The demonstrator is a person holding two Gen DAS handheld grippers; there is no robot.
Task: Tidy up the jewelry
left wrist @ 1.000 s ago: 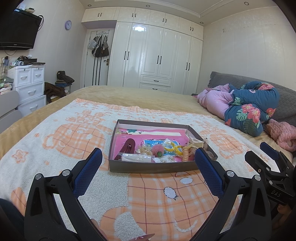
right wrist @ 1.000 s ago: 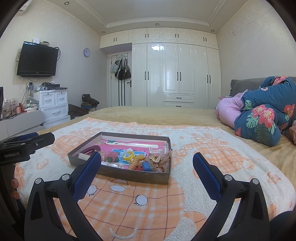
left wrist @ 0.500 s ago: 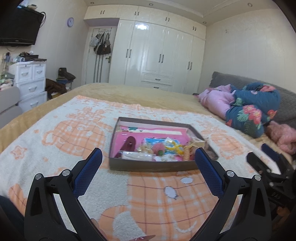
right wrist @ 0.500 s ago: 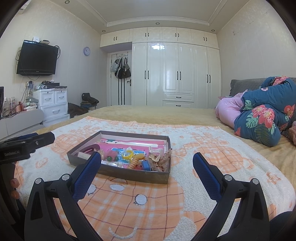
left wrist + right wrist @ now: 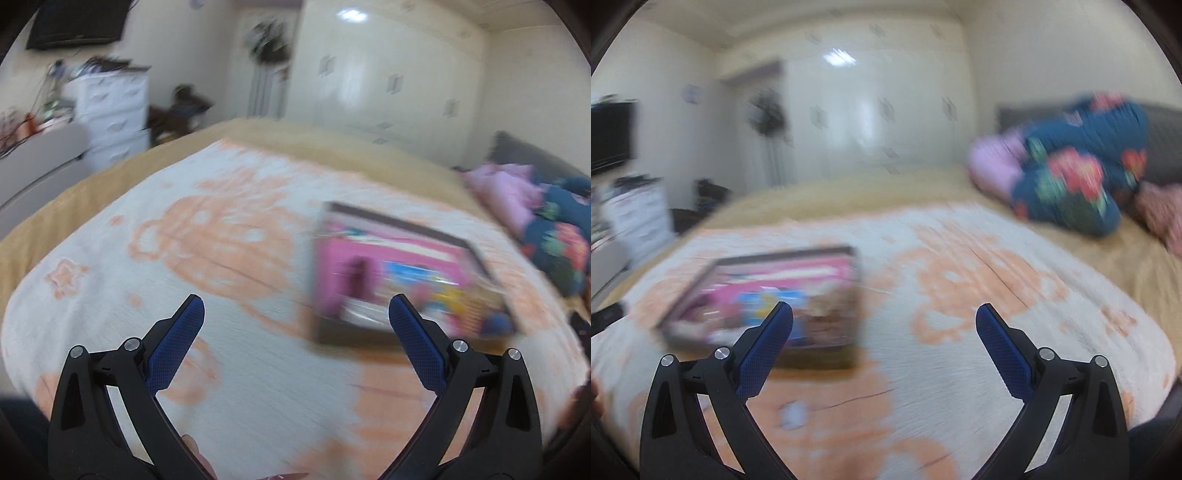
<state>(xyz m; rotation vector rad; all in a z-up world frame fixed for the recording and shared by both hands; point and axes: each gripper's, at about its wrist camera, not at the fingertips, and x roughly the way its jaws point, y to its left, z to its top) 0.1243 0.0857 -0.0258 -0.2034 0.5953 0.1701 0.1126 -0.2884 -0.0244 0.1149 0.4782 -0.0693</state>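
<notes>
A shallow grey-brown box [image 5: 402, 221] with a pink lining holds several small colourful trinkets; it lies on the bed's orange-and-white blanket. Both views are motion-blurred, so single pieces cannot be told apart. In the left wrist view the box sits ahead and to the right of my left gripper [image 5: 295, 314], which is open and holds nothing. In the right wrist view the box [image 5: 783, 258] lies ahead and to the left, partly behind the left finger of my right gripper [image 5: 884, 314], which is also open and bare.
The blanket [image 5: 229, 258] covers most of the bed. Floral and pink bedding [image 5: 1078, 184] is heaped at the right by the headboard. A white drawer unit [image 5: 110, 110] and a wall of wardrobes [image 5: 868, 110] stand beyond the bed.
Both grippers have swung quickly and risen: the left one turned left, the right one turned right, so the box slid toward the side of each view. Both stay open.
</notes>
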